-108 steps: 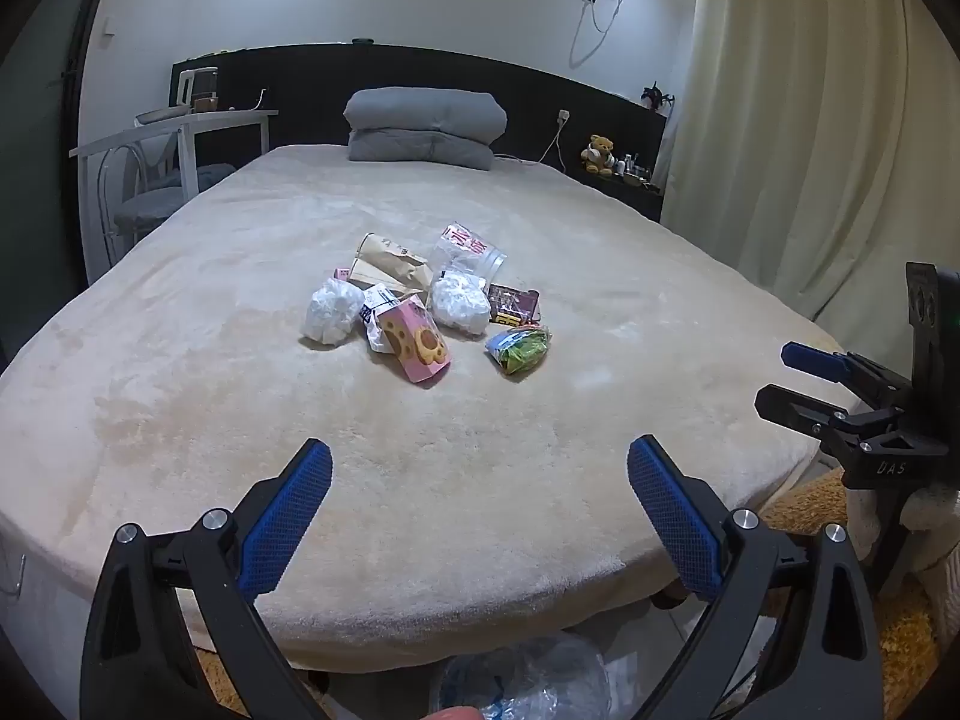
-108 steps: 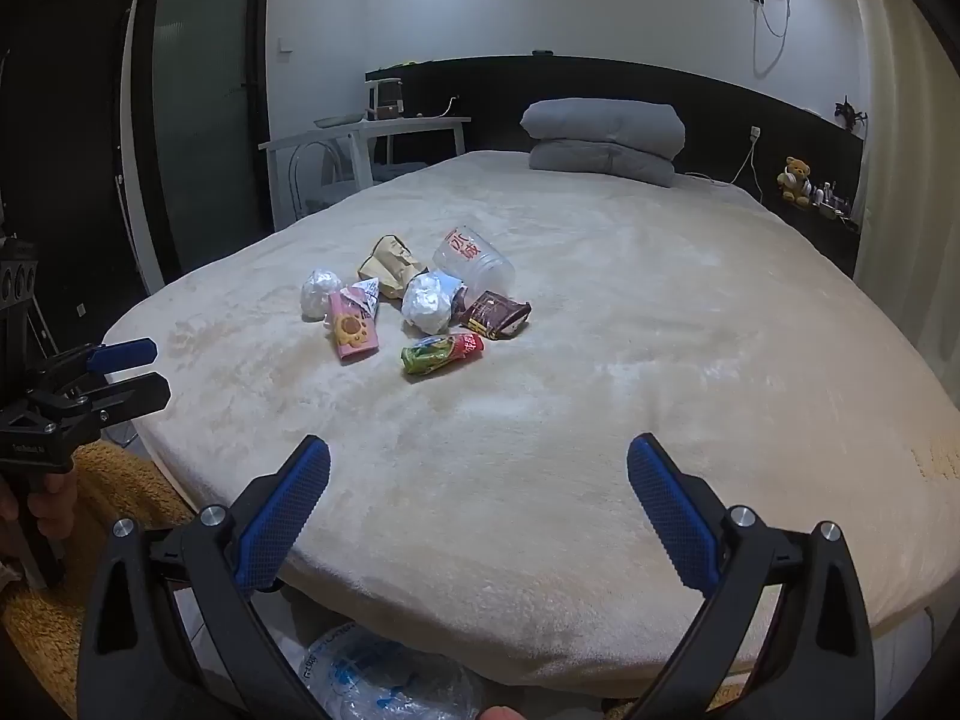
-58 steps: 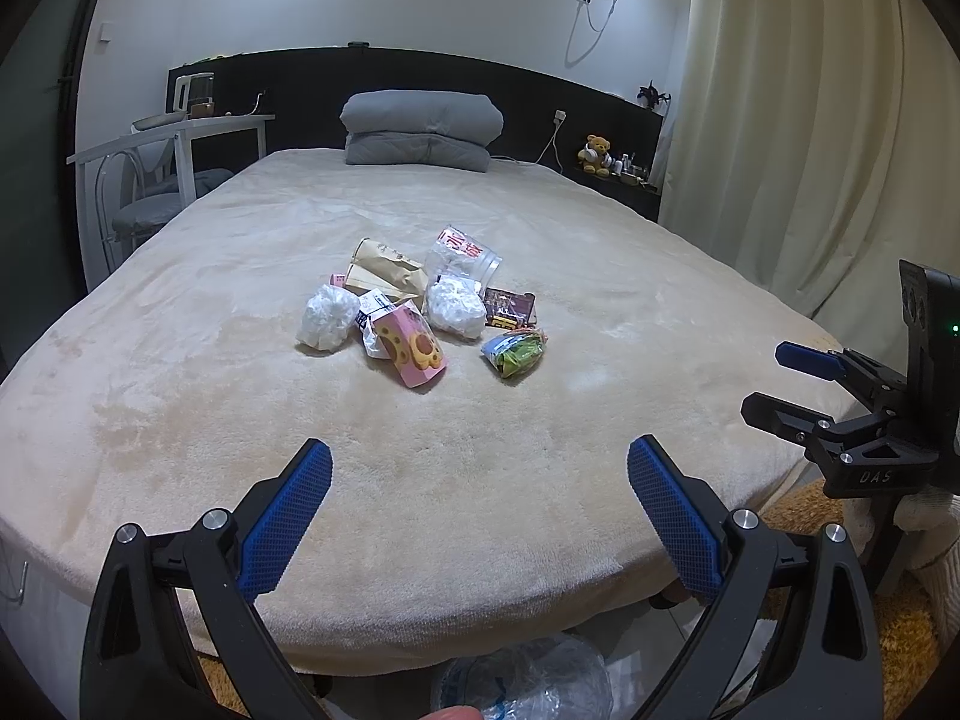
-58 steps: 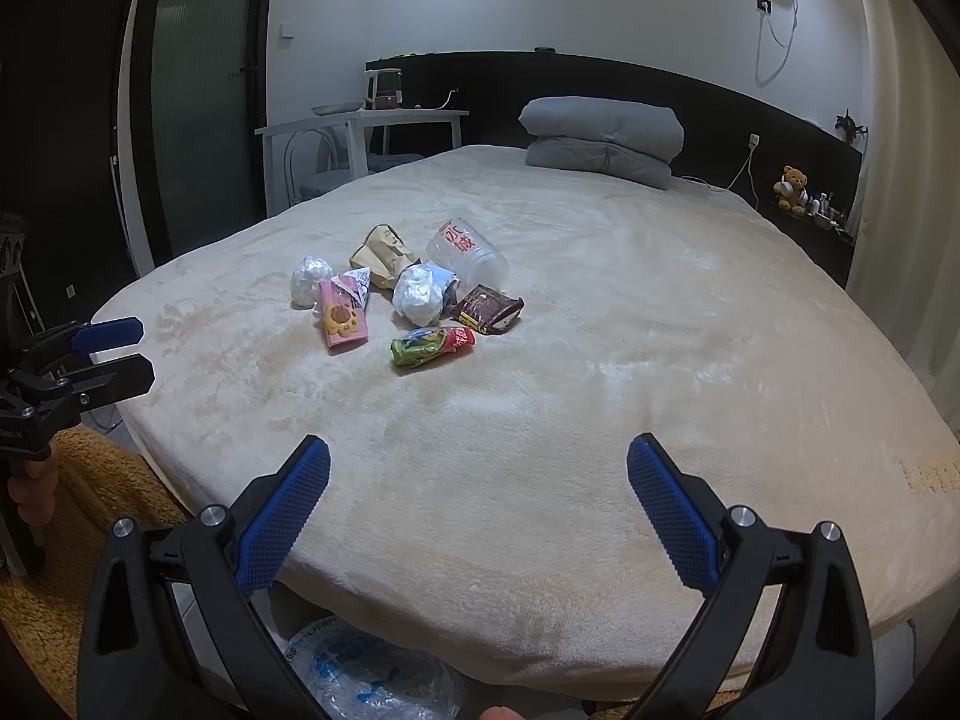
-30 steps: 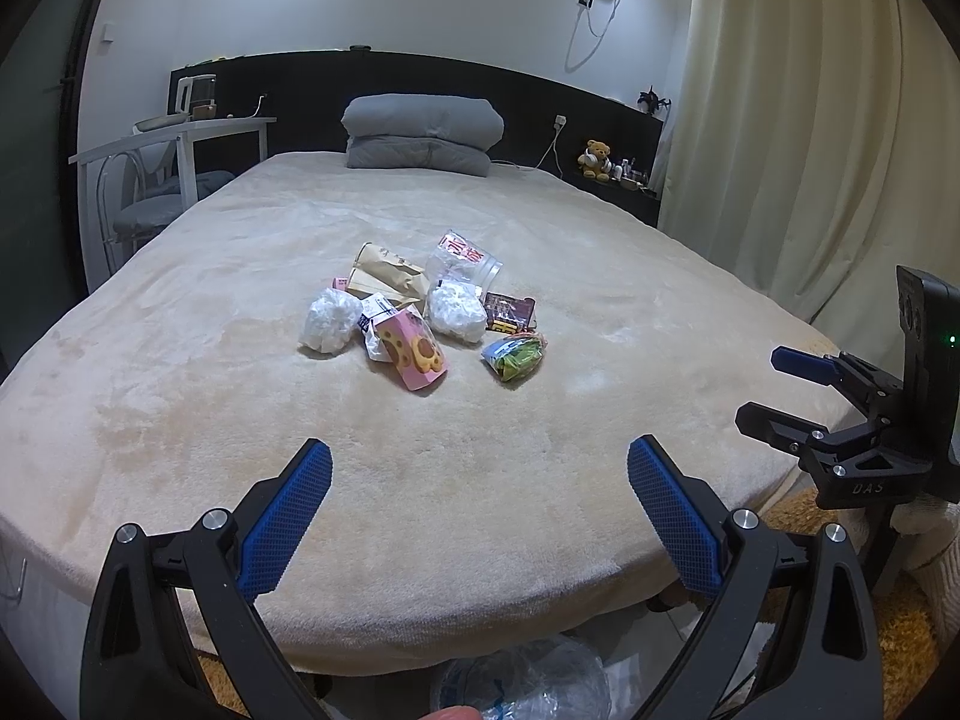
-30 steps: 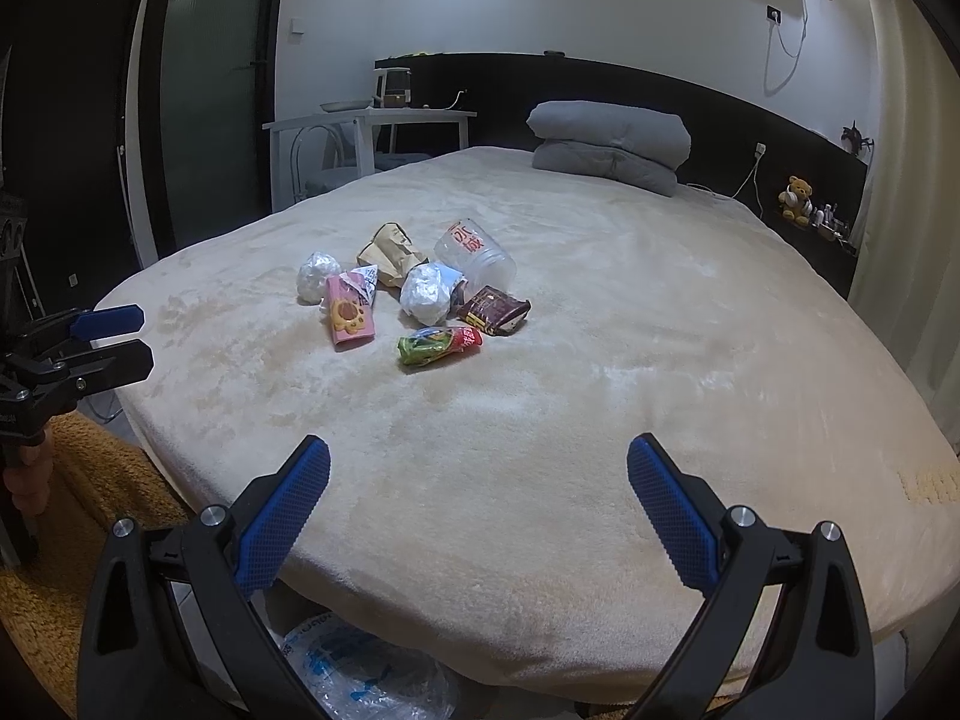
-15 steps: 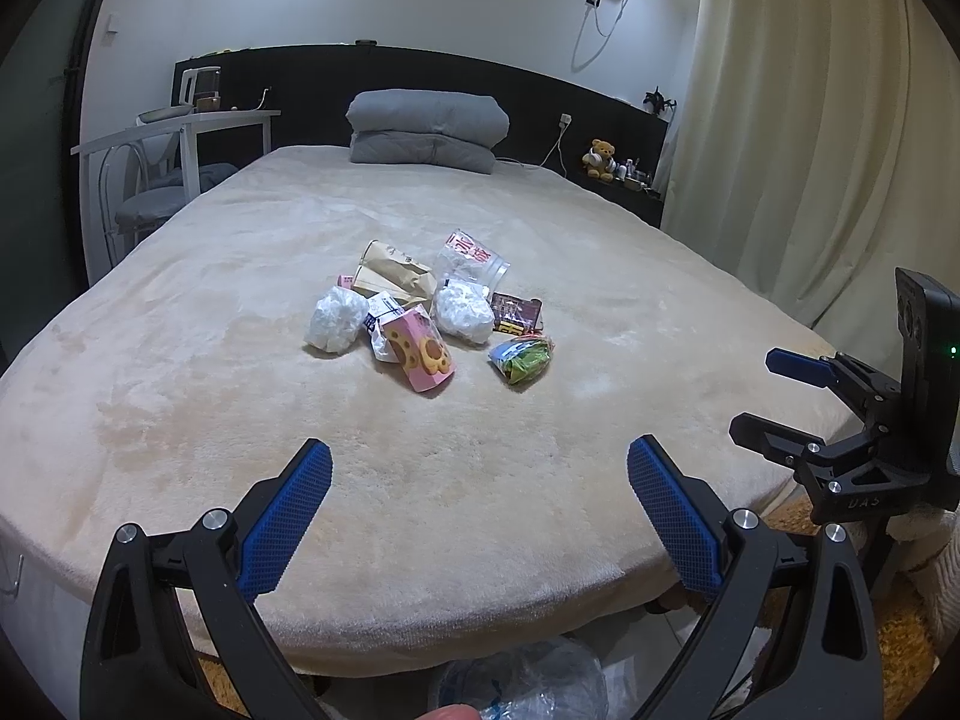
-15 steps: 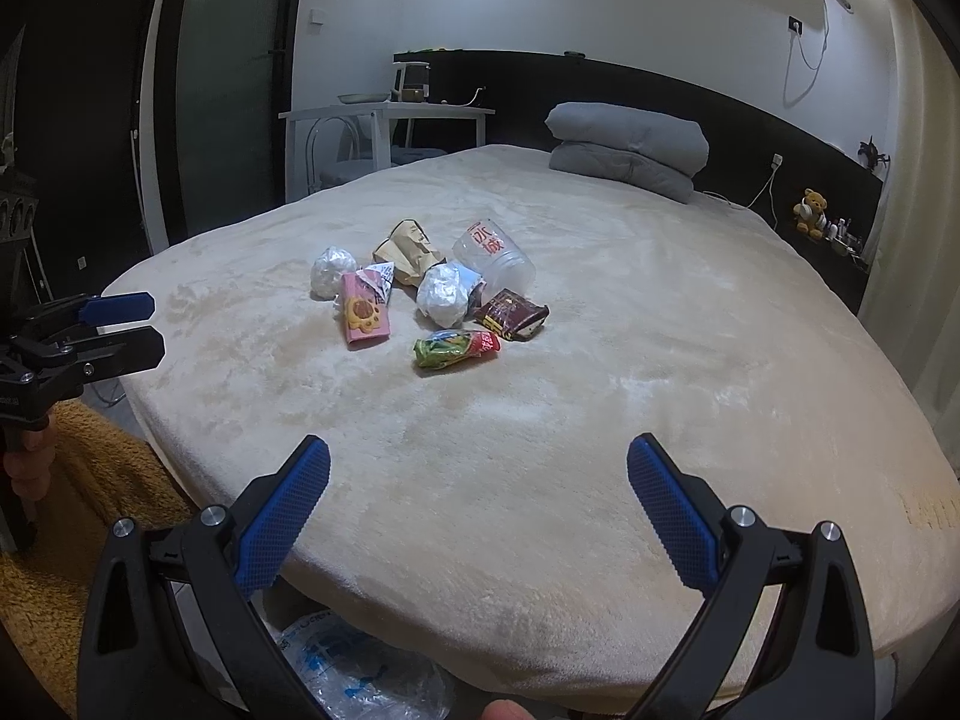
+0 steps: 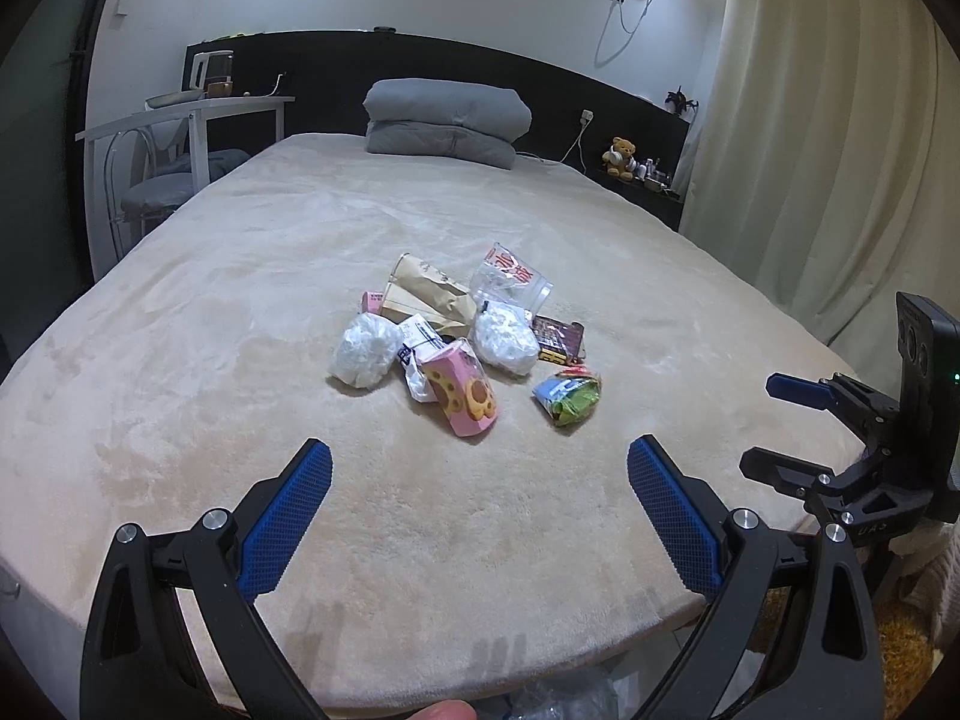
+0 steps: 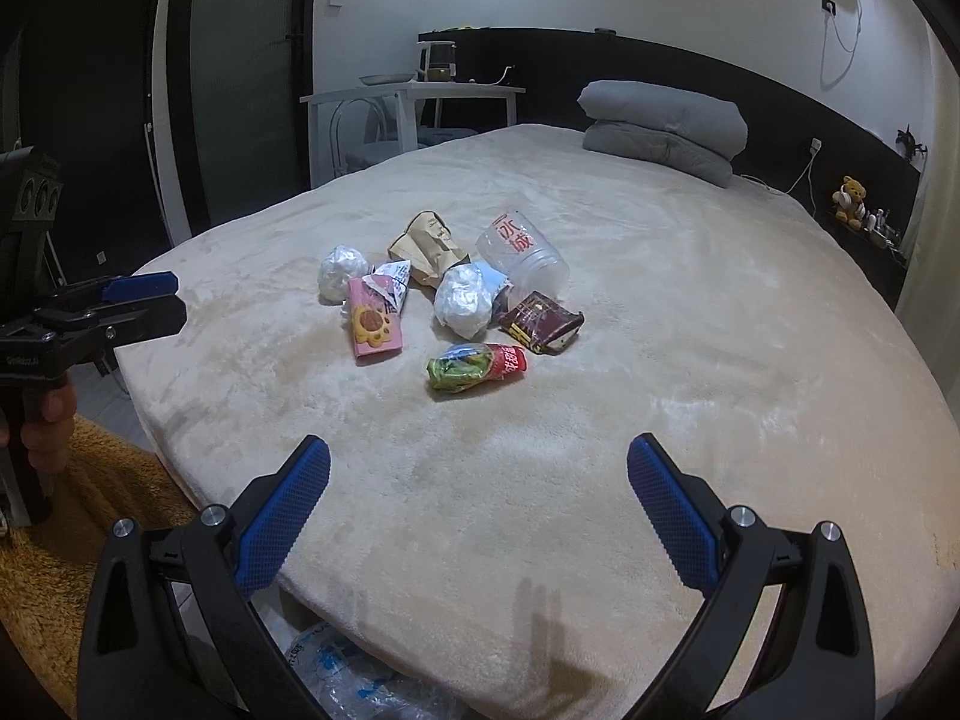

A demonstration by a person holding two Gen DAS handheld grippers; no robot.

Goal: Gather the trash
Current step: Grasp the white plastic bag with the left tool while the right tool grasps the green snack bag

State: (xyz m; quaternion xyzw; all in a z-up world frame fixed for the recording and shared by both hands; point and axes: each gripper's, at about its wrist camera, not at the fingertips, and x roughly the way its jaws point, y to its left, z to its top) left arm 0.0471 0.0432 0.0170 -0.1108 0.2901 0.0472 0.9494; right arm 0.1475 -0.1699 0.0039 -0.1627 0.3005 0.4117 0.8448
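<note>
Hovering both grippers wide and empty at the near edge of the bed point(image 9: 180, 360), I see the trash heaped mid-mattress. From left: crumpled white wad point(image 9: 365, 355), pink carton point(image 9: 461, 396), brown paper bag point(image 9: 426, 294), clear cup point(image 9: 510, 279), green wrapper point(image 9: 569, 397). All look light and crushable; I'd pinch each across its middle. Plush cover may snag. Left gripper point(image 9: 477, 516) and right gripper point(image 10: 477, 516) flank it; desk point(image 9: 180, 117) far left, curtain point(image 9: 840, 150) right.
</note>
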